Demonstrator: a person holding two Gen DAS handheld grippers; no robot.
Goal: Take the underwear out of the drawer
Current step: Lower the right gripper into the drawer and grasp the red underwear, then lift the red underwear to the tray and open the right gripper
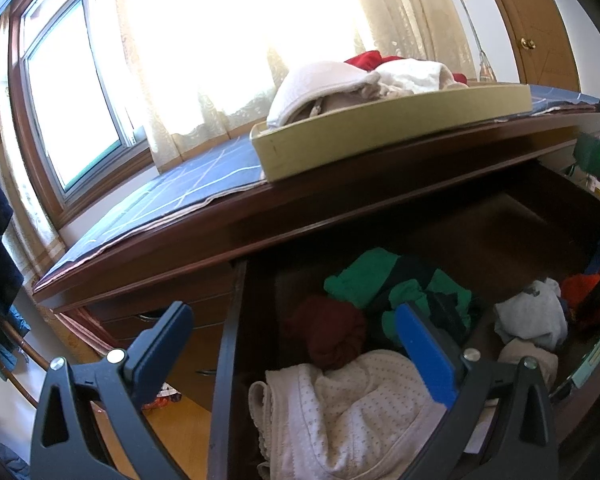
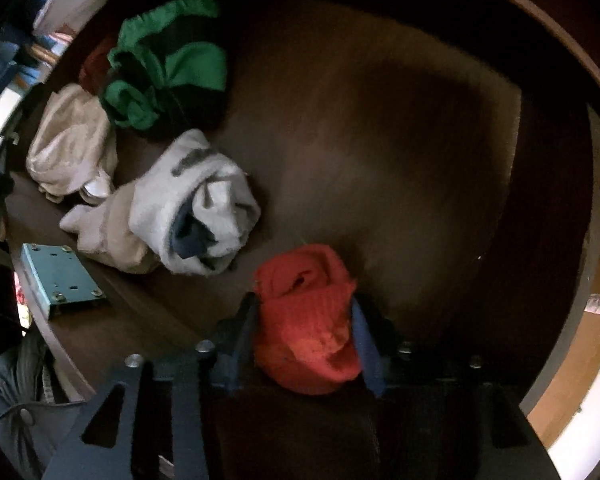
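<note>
Open dark-brown wooden drawer, 5-odd garments inside. Grab step: right gripper pointing down, pinching crumpled orange-red knit underwear near front wall. Left gripper spread, empty. Next: lift clear, toward yellow-green tray.

dark glossy wood drawer; red ribbed-knit cloth.
</note>
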